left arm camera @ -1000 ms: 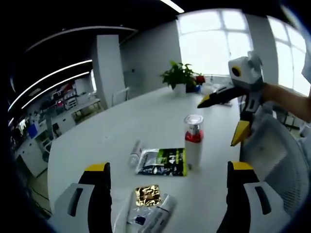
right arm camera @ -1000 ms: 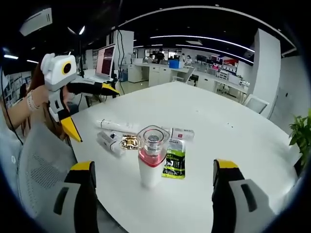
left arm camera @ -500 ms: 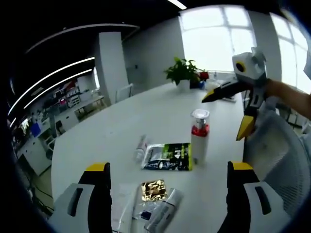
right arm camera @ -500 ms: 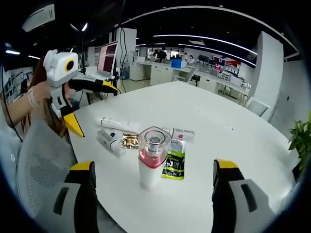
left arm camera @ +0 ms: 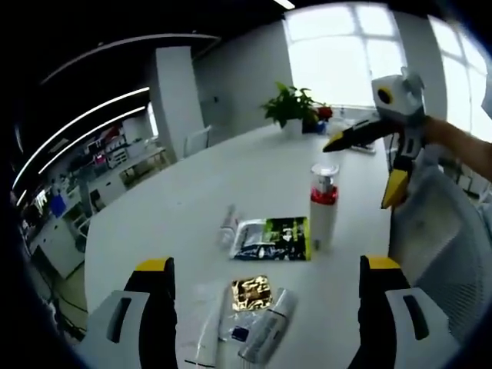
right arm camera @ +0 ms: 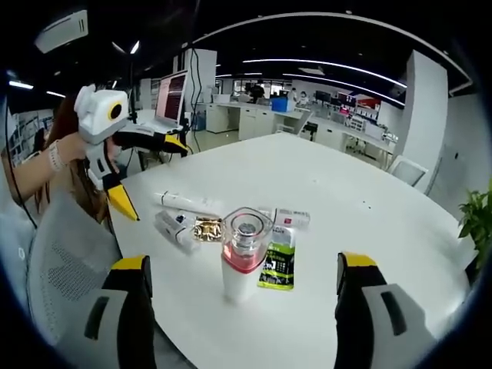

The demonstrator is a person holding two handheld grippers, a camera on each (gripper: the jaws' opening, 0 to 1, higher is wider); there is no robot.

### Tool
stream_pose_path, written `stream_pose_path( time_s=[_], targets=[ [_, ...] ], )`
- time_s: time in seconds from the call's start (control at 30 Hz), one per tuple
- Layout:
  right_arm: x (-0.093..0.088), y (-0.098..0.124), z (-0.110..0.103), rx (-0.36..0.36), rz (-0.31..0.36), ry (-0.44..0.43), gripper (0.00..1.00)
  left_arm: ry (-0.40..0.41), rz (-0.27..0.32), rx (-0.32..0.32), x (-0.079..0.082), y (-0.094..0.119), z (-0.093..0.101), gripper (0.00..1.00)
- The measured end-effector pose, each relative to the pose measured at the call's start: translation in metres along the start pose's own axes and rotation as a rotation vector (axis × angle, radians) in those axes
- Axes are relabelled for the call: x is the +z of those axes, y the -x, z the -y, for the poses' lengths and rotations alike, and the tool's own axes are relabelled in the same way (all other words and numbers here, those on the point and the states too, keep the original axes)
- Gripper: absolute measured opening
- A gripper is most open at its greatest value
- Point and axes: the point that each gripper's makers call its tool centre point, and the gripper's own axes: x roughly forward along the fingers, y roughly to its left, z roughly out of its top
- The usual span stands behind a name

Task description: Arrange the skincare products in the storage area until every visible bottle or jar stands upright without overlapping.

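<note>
A white pump bottle (left arm camera: 324,206) (right arm camera: 244,255) with a red collar and clear cap stands upright on the round white table (left arm camera: 192,200) (right arm camera: 369,200). Beside it lie a green-and-black sachet (left arm camera: 274,237) (right arm camera: 277,265), a gold foil packet (left arm camera: 251,291) (right arm camera: 207,227), a small clear tube (left arm camera: 228,226), a white tube (left arm camera: 265,336) (right arm camera: 174,229) and a long white tube (right arm camera: 188,201). My left gripper (left arm camera: 267,277) is open above the near items. My right gripper (right arm camera: 240,269) is open, with the bottle between its jaws but apart from them. Each gripper appears in the other's view (left arm camera: 377,157) (right arm camera: 142,173), jaws spread.
A grey mesh chair back (left arm camera: 438,254) (right arm camera: 54,261) stands at the table's edge beside the person's arm (left arm camera: 461,150). A potted plant (left arm camera: 296,111) sits at the table's far end. Office desks and a monitor (right arm camera: 167,96) lie beyond.
The left gripper view has drawn back and shifted, so the items sit further right and higher. The right gripper view has shifted slightly. Nothing on the table has moved.
</note>
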Motion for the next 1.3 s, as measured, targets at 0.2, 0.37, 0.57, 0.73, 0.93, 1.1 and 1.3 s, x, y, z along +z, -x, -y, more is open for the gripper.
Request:
stream_pose_path(
  time_s=[0.2, 0.37, 0.57, 0.73, 0.93, 1.1, 1.3],
  targets=[
    [0.0, -0.001, -0.002, 0.008, 0.002, -0.01, 1.0, -0.011, -0.017, 0.03, -0.006, -0.001, -0.015, 0.97],
    [0.0, 0.0, -0.002, 0.007, -0.002, -0.012, 0.99, 0.002, -0.049, 0.044, -0.019, -0.005, -0.031, 0.97],
    [-0.002, -0.001, -0.003, 0.014, -0.014, -0.019, 1.0, 0.063, -0.102, 0.05, -0.039, -0.01, -0.048, 0.97],
    [-0.004, -0.001, -0.001, 0.017, -0.021, -0.024, 1.0, 0.038, -0.171, 0.063, -0.057, -0.014, -0.061, 0.97],
    [-0.003, 0.001, -0.002, 0.02, -0.021, -0.035, 1.0, 0.073, -0.254, 0.066, -0.073, -0.018, -0.07, 0.95],
    [-0.001, 0.003, -0.004, 0.023, -0.022, -0.028, 1.0, 0.059, -0.31, 0.06, -0.084, -0.023, -0.08, 0.9],
    [0.001, 0.005, -0.003, 0.023, -0.022, -0.032, 1.0, 0.091, -0.35, 0.053, -0.098, -0.029, -0.084, 0.77]
  ],
)
